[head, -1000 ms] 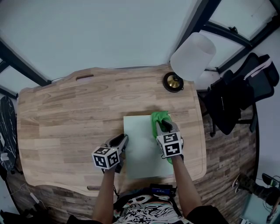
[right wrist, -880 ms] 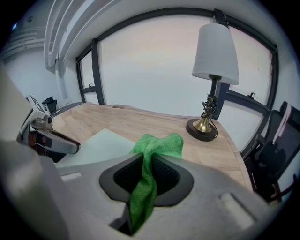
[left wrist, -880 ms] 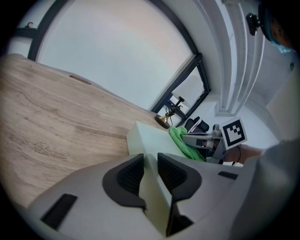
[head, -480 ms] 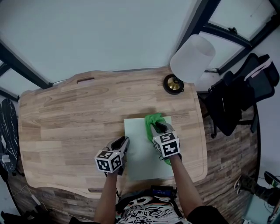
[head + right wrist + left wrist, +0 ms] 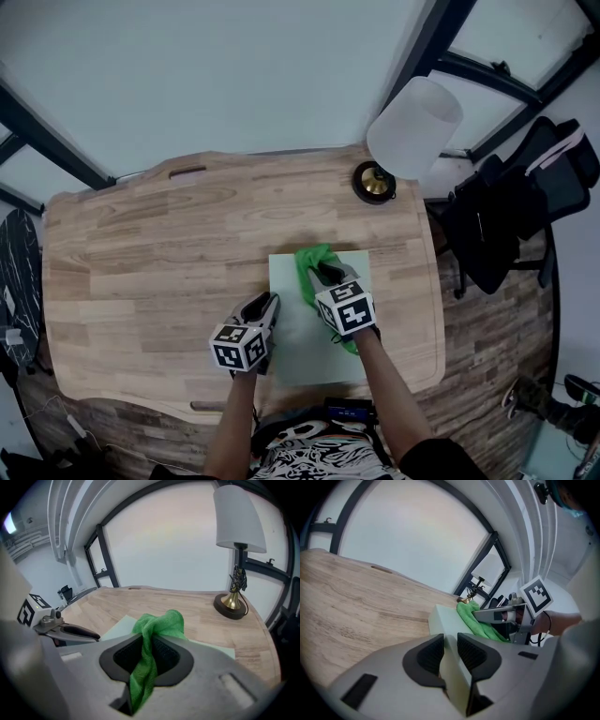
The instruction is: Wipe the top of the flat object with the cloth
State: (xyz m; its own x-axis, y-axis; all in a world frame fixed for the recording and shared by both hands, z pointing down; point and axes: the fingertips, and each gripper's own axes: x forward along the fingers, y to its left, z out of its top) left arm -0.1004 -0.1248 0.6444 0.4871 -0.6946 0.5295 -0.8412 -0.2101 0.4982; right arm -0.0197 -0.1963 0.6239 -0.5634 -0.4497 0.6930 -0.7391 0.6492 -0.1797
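Here, the flat board (image 5: 305, 354) is pale green, thin and smooth. It lies on the near side of the wooden surface (image 5: 159, 262). A soft, fuzzy green cloth (image 5: 307, 262) sits bunched on its far end. The right claw (image 5: 324, 275) is squeezed tight on the cloth. The left claw (image 5: 268, 302) seems to pinch the board's left edge. A lamp (image 5: 412, 127) with a white shade and a shiny gold foot stands farther back.
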